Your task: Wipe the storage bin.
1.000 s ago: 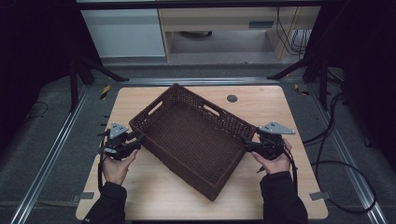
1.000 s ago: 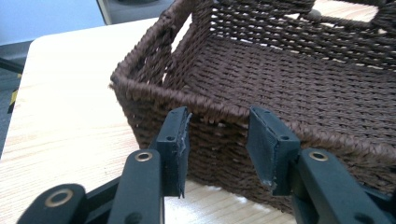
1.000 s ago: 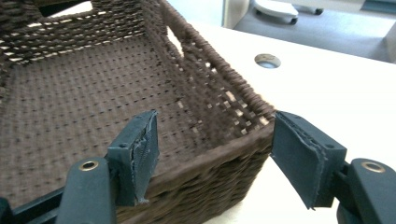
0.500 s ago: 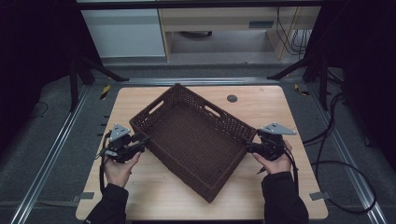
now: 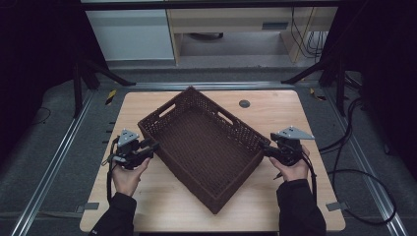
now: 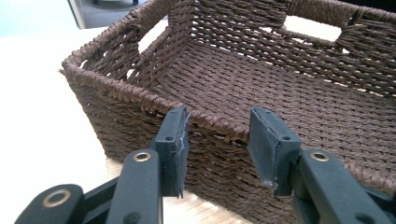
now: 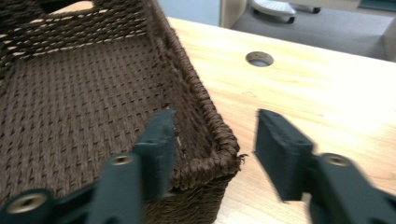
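Observation:
A dark brown woven basket sits turned at an angle on the wooden table, and nothing lies inside it. My left gripper is open at the basket's left rim, its jaws just short of the braided edge. My right gripper is open at the basket's right corner; one jaw is over the inside of the wall, the other outside it. Neither gripper holds anything.
A round grommet hole is set in the table behind the basket, also seen as the hole. Cables trail off the table's right side. Metal rails run along both sides, and cabinets stand at the back.
The left gripper has moved right, closer to the basket's left rim. The right gripper has edged in so its jaws straddle the basket's right corner. The basket has not moved.

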A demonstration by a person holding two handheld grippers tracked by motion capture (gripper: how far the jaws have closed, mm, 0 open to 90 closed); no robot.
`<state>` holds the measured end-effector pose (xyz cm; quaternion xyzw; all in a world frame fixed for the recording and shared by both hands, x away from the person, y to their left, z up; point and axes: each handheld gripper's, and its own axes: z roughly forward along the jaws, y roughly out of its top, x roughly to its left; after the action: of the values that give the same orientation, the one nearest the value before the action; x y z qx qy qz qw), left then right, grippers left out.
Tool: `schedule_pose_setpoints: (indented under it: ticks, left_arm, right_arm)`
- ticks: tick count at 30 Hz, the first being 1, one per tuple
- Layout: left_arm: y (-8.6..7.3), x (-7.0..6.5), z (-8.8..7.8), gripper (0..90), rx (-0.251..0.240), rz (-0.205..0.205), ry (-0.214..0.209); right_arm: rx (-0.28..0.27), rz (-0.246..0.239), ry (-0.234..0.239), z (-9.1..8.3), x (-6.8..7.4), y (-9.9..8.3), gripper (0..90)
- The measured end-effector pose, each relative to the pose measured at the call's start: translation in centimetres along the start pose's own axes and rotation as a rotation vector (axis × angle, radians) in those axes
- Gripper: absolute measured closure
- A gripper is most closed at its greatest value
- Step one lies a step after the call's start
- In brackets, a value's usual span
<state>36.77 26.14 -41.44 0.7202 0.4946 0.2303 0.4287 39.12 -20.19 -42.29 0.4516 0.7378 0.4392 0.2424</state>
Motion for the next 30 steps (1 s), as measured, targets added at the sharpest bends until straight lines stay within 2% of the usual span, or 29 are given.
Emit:
schedule_pose_setpoints:
  ticks: [1, 4, 8, 13, 16, 18, 21, 24, 28, 30]
  left_arm:
    - [0.0, 0.0, -0.1, 55.9, -0.003, -0.002, 0.004]
    - [0.2, -0.1, -0.6, 54.8, -0.020, -0.007, -0.007]
    - [0.3, -0.7, -1.1, 53.8, -0.038, -0.013, -0.034]
    - [0.1, -1.6, -0.3, 53.8, -0.009, 0.029, -0.041]
    - [0.0, -1.7, 0.2, 54.3, -0.003, 0.031, -0.045]
    - [0.0, -1.6, 0.5, 54.7, -0.001, 0.035, -0.041]
    - [0.1, -1.4, 0.6, 54.6, -0.003, 0.038, -0.035]
    - [0.1, -1.1, 0.7, 54.6, -0.005, 0.030, -0.041]
    - [0.2, -1.3, 0.2, 54.8, -0.005, 0.036, -0.026]
    - [0.1, -1.4, -0.3, 54.0, -0.011, 0.032, -0.038]
  right_arm:
    - [0.003, 0.003, 0.020, 0.0, 0.1, 0.0, 55.0]
    - [0.012, -0.025, 0.007, -0.3, 0.5, 0.0, 56.3]
    - [0.020, -0.019, 0.034, -1.1, 1.2, -0.4, 55.7]
    - [0.033, -0.003, 0.070, -1.8, 1.8, -0.6, 52.5]
    - [0.022, -0.004, 0.082, -1.6, 1.6, -0.4, 53.1]
    - [0.015, -0.022, 0.073, -1.2, 1.4, -0.1, 57.7]
    - [0.011, -0.030, 0.075, -0.7, 1.2, 0.4, 69.7]
    - [0.032, -0.051, 0.084, -0.4, 1.3, 0.3, 79.3]
    - [0.041, -0.061, 0.084, -0.7, 1.6, 0.1, 81.4]
    - [0.041, -0.067, 0.085, -1.1, 2.0, -0.2, 81.1]
